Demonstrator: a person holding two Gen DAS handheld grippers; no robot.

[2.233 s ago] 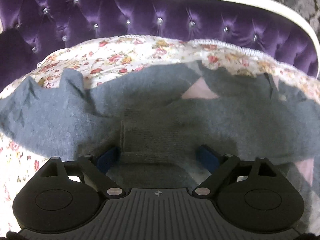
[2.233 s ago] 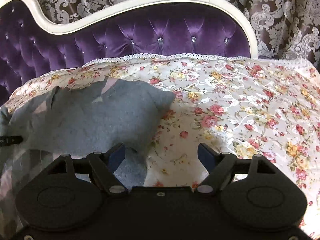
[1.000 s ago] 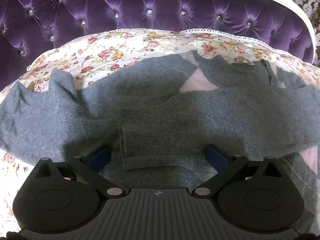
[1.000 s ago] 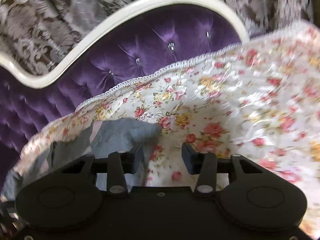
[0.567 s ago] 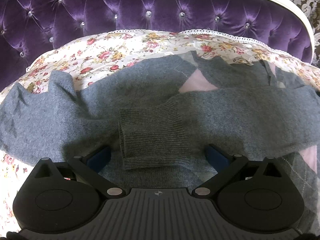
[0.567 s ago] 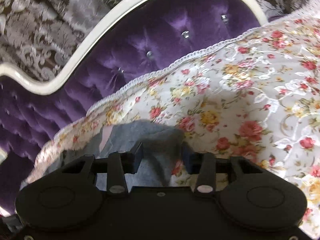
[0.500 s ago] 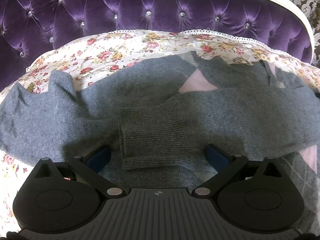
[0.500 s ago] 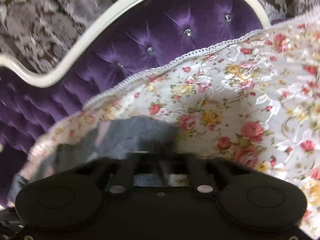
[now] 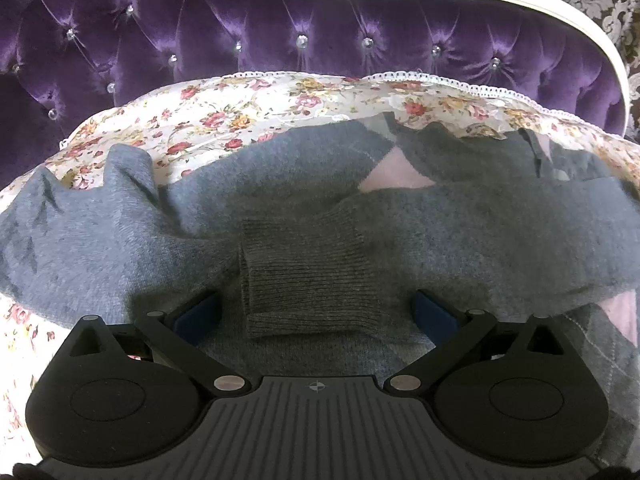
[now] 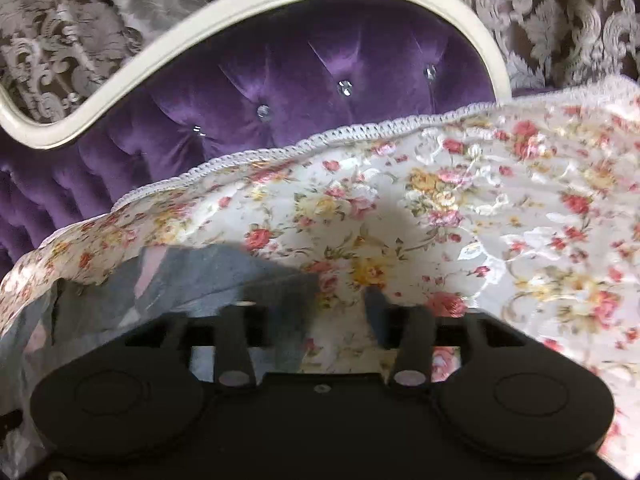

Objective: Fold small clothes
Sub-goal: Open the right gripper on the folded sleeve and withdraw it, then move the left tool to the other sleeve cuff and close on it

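Note:
A small grey sweater (image 9: 120, 240) with pale pink diamonds lies spread on a floral sheet (image 9: 240, 112). One sleeve is folded across the body, and its ribbed cuff (image 9: 308, 280) lies between the open fingers of my left gripper (image 9: 316, 312), which holds nothing. In the right wrist view the sweater's edge (image 10: 192, 276) shows at lower left, blurred. My right gripper (image 10: 336, 312) sits at that edge with its fingers partly open; the left finger is over the grey cloth and the right finger over the sheet.
A purple tufted headboard (image 9: 320, 36) with a white frame (image 10: 120, 80) rises behind the sheet. A patterned curtain (image 10: 560, 12) hangs behind it. The floral sheet (image 10: 520, 220) stretches to the right of the sweater.
My right gripper swung toward the sweater's right edge, its fingers narrowed, then parted a little. My left gripper backed off slightly from the cuff and has stayed still since.

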